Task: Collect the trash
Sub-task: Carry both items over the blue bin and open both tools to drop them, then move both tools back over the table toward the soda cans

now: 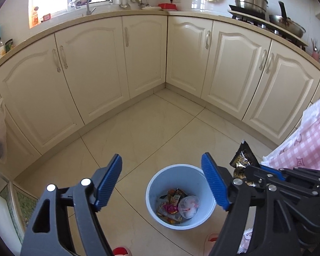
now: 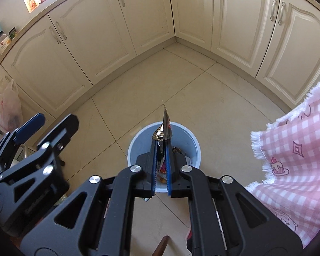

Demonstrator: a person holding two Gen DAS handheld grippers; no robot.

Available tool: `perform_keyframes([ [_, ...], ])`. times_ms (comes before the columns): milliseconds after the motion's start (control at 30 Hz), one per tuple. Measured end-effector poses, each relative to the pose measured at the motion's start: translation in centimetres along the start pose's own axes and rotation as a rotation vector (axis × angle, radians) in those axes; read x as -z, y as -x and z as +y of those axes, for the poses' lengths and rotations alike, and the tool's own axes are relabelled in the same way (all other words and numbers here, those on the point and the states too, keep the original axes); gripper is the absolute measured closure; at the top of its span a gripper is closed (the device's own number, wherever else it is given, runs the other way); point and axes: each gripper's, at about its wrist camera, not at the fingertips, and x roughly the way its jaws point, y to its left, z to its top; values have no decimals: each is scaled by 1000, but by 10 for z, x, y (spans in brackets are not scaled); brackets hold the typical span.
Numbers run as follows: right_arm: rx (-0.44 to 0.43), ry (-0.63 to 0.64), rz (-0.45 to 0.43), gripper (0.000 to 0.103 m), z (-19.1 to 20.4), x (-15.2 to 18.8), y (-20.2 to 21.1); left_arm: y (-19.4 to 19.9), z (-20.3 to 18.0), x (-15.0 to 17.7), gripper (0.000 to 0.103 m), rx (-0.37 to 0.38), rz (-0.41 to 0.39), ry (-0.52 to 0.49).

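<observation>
Left gripper [image 1: 162, 181] released, nothing between pads, hangs over blue bin [image 1: 153, 183]. Right gripper [image 2: 161, 149] clenched on black-gold wrapper [image 2: 164, 129] above bin rim – light foil may cling to pad or flutter onto floor [image 2: 181, 89] – release low, over bin centre.

A black-and-gold snack wrapper [image 2: 164, 128] stood upright, pinched flat in my right claw [image 2: 161, 147], above the pale blue bin [image 1: 157, 179] on the tiled floor. The bin already held crumpled colourful wrappers [image 1: 170, 208] and a knotted clear bag [image 1: 188, 205].
</observation>
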Motion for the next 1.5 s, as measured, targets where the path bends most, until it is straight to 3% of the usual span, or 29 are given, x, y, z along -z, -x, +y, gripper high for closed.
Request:
perform_keyframes([
  [267, 26, 3, -68, 94, 9, -15, 6, 4, 9, -2, 28, 9, 3, 30],
  [333, 31, 3, -87, 89, 7, -16, 11, 6, 9, -2, 28, 13, 0, 30],
  [400, 37, -1, -102, 74, 3, -16, 18, 9, 7, -4, 28, 21, -3, 28],
  [467, 45, -10, -122, 67, -2, -16, 27, 14, 4, -5, 28, 26, -10, 22],
  [733, 106, -7, -218, 63, -21, -11, 87, 55, -26, -16, 28, 99, -67, -12],
  [1033, 240, -62, -410, 59, -81, 18, 222, 127, -121, -28, 27, 292, -144, -148],
  [1233, 361, -170, -526, 55, -149, 58, 313, 171, -210, -34, 27, 515, -104, -255],
  [1367, 484, -320, -600, 51, -217, 100, 372, 191, -283, -36, 27, 668, -38, -340],
  [1500, 592, -471, -620, 48, -283, 143, 407, 208, -345, -26, 27, 704, -26, -449],
])
